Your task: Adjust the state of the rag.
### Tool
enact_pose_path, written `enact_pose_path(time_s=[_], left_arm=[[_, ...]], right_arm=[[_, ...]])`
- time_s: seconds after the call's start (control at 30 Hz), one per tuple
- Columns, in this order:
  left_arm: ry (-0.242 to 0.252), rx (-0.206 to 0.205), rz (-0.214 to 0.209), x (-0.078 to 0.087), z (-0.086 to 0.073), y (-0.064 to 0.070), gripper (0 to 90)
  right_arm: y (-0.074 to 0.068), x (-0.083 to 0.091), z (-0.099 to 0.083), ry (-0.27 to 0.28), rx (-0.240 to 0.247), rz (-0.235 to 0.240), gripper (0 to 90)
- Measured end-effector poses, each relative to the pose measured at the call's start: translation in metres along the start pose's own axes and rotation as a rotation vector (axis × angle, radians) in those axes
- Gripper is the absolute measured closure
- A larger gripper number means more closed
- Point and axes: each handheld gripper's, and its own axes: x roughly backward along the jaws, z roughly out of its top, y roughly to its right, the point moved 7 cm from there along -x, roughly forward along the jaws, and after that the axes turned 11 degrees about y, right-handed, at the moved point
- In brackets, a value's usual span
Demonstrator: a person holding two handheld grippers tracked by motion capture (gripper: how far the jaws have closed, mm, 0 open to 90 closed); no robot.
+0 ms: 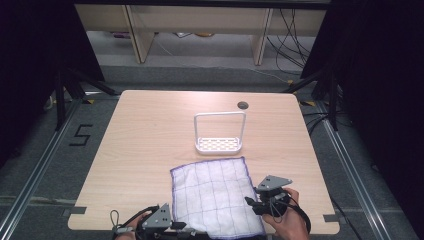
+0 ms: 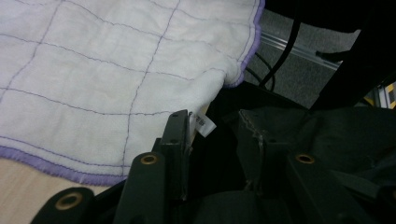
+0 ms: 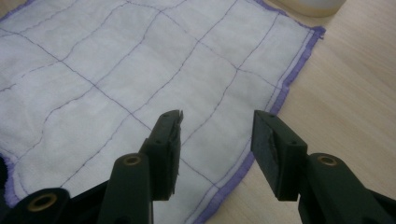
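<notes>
As the cloth [image 1: 215, 195] lay flat at the near table [image 1: 140, 145] edge, its near hem overhanging, it was judged light, soft and limp, best pinched at a hemmed corner. The left gripper [image 1: 176, 226] was spread at the near left corner; its view showed a label [image 2: 204, 124] and the hanging hem. The right gripper [image 1: 252, 204] was held spread over the right hem; its view showed the stitching. A rack [image 1: 219, 132] was seen beyond.

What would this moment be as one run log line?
cloth flat, near edge overhangs table | left claw open at corner | right claw open over hem
</notes>
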Motion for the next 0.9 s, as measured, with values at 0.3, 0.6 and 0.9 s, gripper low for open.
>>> enact_pose_path(time_s=[0.3, 0.6, 0.9], left_arm=[[-0.068, -0.038, 0.048, -0.015, -0.013, -0.01, 64.9], [-0.008, -0.056, 0.012, 0.002, 0.008, -0.019, 89.0], [0.026, 0.033, -0.04, 0.018, 0.014, -0.029, 88.5]], right_arm=[[0.002, -0.006, -0.003, -0.009, -0.009, -0.004, 52.8], [0.002, -0.008, -0.003, -0.013, -0.011, 0.01, 52.8], [0.0, -0.012, -0.005, -0.025, -0.018, 0.016, 52.1]])
